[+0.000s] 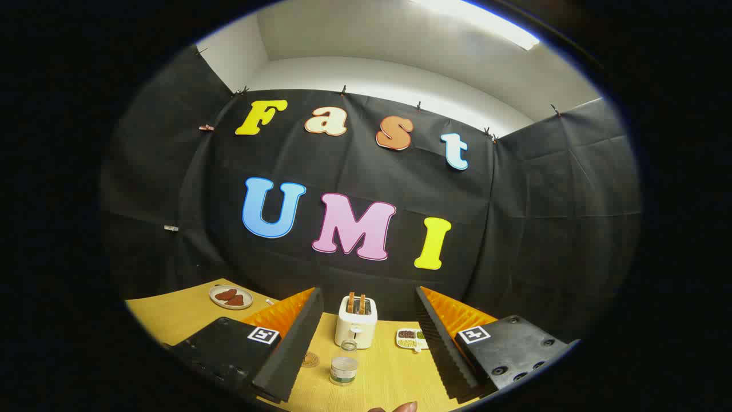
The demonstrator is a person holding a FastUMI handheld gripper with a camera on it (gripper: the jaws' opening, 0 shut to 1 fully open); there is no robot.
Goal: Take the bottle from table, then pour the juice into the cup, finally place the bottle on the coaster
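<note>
The bottle [343,366] stood upright on the table [171,317], between the two fingers of the gripper [366,349] but touched by neither; it was clear, with a pale band around its lower part, and any writing on that band was too small to read. The fingers were spread wide apart and pinched nothing. From the bottle, a small round coaster [310,359] lay flat at about 9 o'clock, just beside the inner edge of the left finger. At 12 o'clock, directly behind the bottle, stood a white toaster [355,321] with two slices of toast standing up from its slots; it carried a small mark on the front that could not be made out. At about 2 o'clock a small divided dish [410,338] held dark and pale grains. Far off at about 10 o'clock, beyond the left finger, a round plate [231,297] held reddish-brown pieces. The table was of light yellow wood with a fine grain. Black cloth formed the walls around it, fixed with small clips at the top, and above it there was a white wall and a long ceiling lamp [477,20]. Each finger base carried a small square black-and-white marker. A fingertip [399,407] of a person appeared at 5 o'clock from the bottle.
</note>
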